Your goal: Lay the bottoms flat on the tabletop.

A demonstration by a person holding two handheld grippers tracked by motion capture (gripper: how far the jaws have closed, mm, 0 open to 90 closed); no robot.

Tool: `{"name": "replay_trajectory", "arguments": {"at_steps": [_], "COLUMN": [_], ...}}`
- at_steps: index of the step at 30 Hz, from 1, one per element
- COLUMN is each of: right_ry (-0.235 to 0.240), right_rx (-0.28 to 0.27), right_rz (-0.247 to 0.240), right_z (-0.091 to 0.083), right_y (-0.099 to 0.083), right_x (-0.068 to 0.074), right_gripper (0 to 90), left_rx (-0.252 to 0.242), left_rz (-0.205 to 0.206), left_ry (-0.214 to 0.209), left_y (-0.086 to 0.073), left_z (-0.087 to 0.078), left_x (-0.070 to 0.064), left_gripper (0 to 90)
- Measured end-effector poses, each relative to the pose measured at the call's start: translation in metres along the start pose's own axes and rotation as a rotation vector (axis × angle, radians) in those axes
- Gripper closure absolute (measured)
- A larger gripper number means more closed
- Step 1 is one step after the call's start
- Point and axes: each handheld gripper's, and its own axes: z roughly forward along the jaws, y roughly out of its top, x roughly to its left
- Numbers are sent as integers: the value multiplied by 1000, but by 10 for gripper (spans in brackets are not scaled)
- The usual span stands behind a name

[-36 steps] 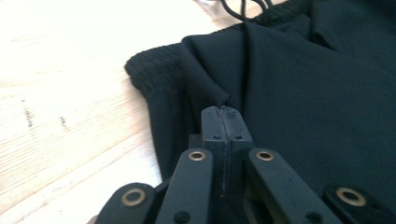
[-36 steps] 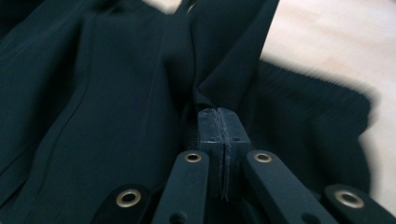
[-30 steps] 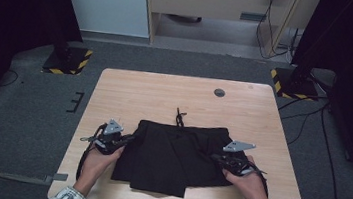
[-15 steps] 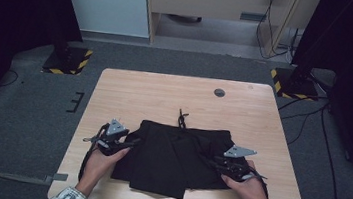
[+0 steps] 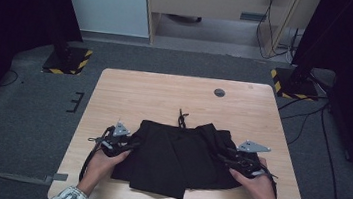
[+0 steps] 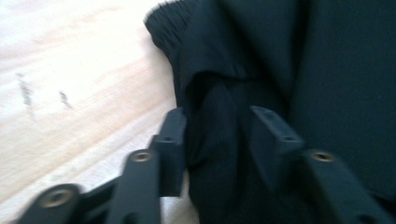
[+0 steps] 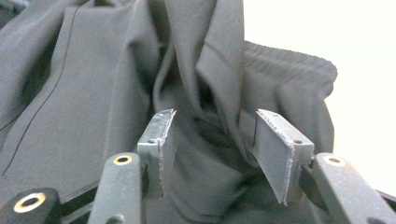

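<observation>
Shorts [image 6: 280,60] fold btwn both jaws.

Left tool [image 5: 131,146] jaws spread; right tool [image 5: 222,157] jaws spread; hands low.

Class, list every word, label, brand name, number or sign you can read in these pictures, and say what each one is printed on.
None: no readable text anywhere.
Black fabric shorts: no label or print visible.
Light wooden table: bare, only a small dark round disc with no marking.
Yellow-and-black striped stand bases: hazard stripes, no words.
Left gripper and right gripper: unmarked jaws.
</observation>
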Motion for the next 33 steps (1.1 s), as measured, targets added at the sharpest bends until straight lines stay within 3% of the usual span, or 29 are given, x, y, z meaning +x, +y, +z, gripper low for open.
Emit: {"name": "replay_trajectory", "arguments": {"at_steps": [5,10,14,17,21,24,27,31,33], "right_ry": [-23,-52,-142,-129,-126,-131,-169,-196,-176], "right_rx": [-41,-63,-14,0,23,-15,-29,44,77], "right_rz": [38,75,97,110,107,129,154,151,156], "right_z": [-11,-16,-8,0,9,7,0,5,11], "right_y": [7,16,15,11,6,6,9,9,8], "right_x": [-13,-33,-52,-56,-51,-51,-57,-66,-66], "right_gripper": [490,511,557,548,569,584,603,622,603], "left_rx": [20,22,0,-37,-73,-98,-106,-74,-71], "left_rz": [14,15,11,12,17,39,38,6,0], "left_ry": [-11,-4,0,-16,-68,-45,-10,14,15], "left_y": [0,0,2,5,6,6,8,11,11], "left_z": [3,3,-3,-13,-27,-36,-34,-20,-18], "left_x": [-3,-5,-5,-8,-17,-24,-23,-11,-8], "left_gripper": [714,774,830,848,856,853,847,854,854]}}
